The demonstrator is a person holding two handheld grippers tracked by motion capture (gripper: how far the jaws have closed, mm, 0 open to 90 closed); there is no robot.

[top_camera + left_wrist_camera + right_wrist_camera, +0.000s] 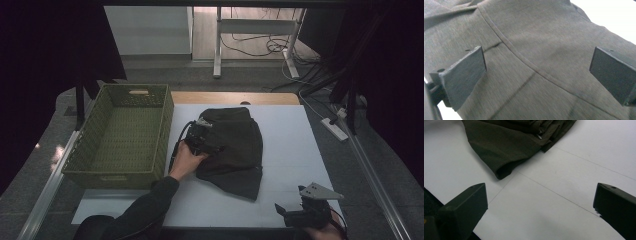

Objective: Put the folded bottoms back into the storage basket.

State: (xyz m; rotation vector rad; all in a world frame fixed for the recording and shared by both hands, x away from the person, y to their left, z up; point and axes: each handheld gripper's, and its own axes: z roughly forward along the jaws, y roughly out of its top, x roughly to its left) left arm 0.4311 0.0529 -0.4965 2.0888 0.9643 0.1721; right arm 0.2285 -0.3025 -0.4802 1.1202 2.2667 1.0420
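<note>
One dark garment (235,150) is lying mid-desk (290,150), its long axis running roughly near-to-far. Left gripper (202,135) is hovering on it, jaws spread; right gripper (300,210) is waiting, jaws spread. Green basket (90,155) is seemingly sitting empty.

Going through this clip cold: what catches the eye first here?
A dark folded garment lies mid-table on the white table cover, with the left gripper over its left edge, jaws open above the fabric. A green woven basket stands to the left. The right gripper is at the near right edge, jaws open.
</note>
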